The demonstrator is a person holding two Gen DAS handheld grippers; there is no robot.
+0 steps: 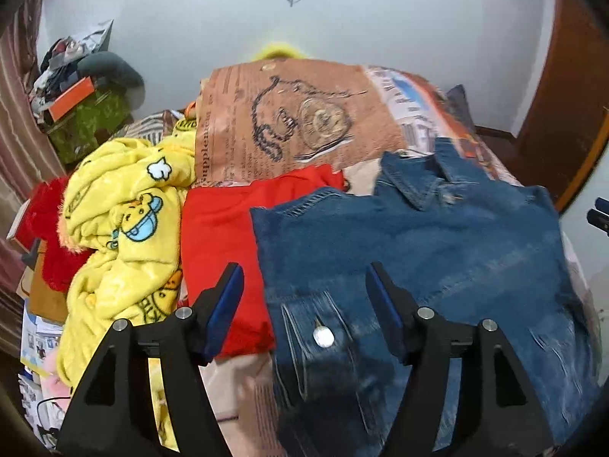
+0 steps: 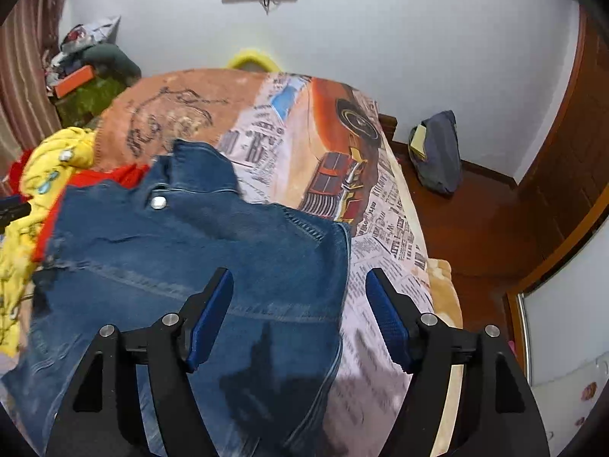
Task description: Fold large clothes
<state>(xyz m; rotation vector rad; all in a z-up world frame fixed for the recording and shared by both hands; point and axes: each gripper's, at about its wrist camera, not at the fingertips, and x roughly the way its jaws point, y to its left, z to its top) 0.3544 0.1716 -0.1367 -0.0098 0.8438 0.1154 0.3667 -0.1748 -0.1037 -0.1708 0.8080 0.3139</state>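
Observation:
A blue denim jacket (image 1: 437, 251) lies spread on the bed with its collar toward the far wall. In the right wrist view the same denim jacket (image 2: 190, 251) fills the lower left. My left gripper (image 1: 304, 304) hangs open above the jacket's near left part, over a cuff with a silver button (image 1: 323, 337). My right gripper (image 2: 298, 316) hangs open above the jacket's right edge. Neither pair of blue pads touches the cloth. Left of the jacket lies a red garment (image 1: 220, 243).
A yellow cartoon-print fleece (image 1: 125, 236) is heaped at the bed's left. A brown printed blanket (image 1: 289, 122) and a newspaper-print bedcover (image 2: 380, 236) cover the bed. A cluttered green box (image 1: 87, 122) stands at the far left. A grey bag (image 2: 437, 152) sits on the brown floor by a wooden door (image 2: 571, 160).

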